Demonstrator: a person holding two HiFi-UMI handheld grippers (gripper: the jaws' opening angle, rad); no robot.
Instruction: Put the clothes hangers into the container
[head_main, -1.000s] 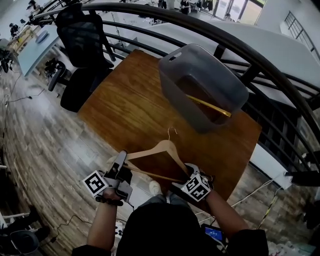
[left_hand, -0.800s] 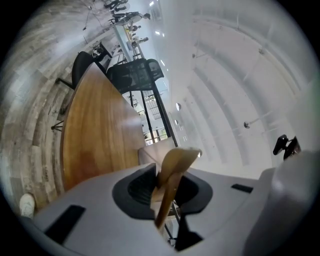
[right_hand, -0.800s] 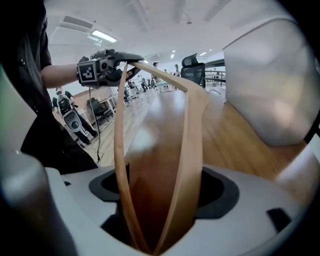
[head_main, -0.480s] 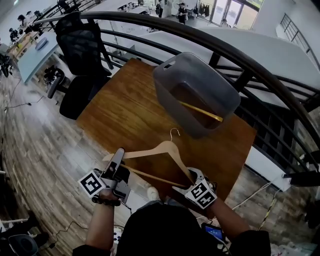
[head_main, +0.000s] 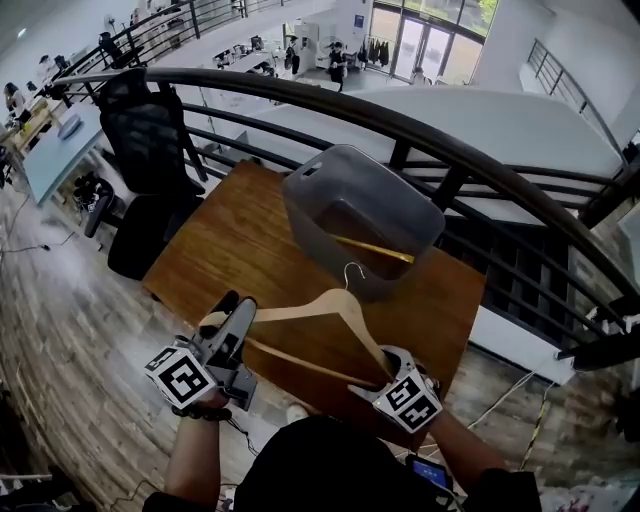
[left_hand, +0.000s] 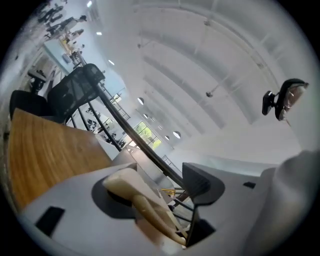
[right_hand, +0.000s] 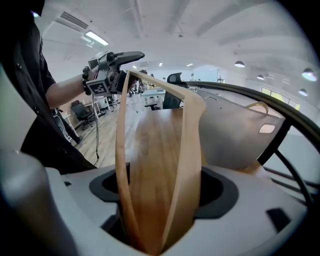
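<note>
Above the table's near edge: one wooden hanger (head_main: 300, 312), pale wood with a metal hook, held clear of the table (head_main: 230, 235) with its hook toward the far edge.

Left gripper (head_main: 232, 308): at the hanger's left tip. Its jaws have just been opening and now stand spread. The tip lies between them, resting against one pad, and the other pad is apart from it.

Right gripper (head_main: 385, 362): at the hanger's right end. Its jaws are wide but pinching, with one pad on the shoulder arm and the other on the bottom bar.

Grey container (head_main: 310, 225): stands on the table at its far edge, open-topped, just beside the black railing (head_main: 400, 125).

Second hanger (head_main: 375, 249): inside the container, lying slantwise across its bottom.

Black office chair (head_main: 150, 130): off the table's left edge, on the plank floor.
</note>
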